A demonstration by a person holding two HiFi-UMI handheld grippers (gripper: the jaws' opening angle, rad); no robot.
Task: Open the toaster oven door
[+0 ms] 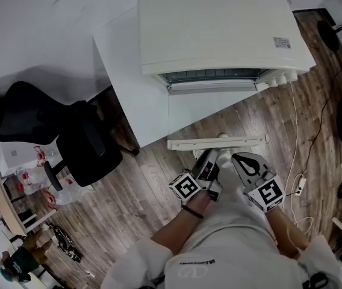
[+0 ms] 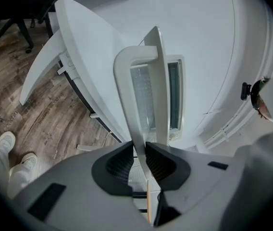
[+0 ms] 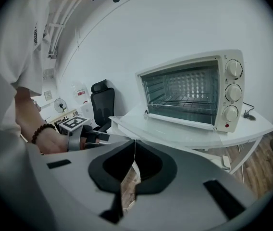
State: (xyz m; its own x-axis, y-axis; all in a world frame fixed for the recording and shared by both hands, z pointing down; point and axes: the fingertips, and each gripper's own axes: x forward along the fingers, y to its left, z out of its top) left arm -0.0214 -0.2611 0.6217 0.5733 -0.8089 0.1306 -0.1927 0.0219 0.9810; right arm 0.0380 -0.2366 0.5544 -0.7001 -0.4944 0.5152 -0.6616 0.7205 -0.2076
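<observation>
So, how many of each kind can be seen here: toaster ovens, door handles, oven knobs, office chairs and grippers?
Toaster oven: 1
Door handle: 1
Oven knobs: 3
Office chair: 1
Grippers: 2 (left gripper, right gripper)
Total: 8

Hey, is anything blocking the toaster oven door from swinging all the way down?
Nothing visible does. The door is already lowered, and its handle sits out over bare wood floor. The left gripper grips the handle. The right gripper, shut and empty, is beside it on the person's side.
</observation>
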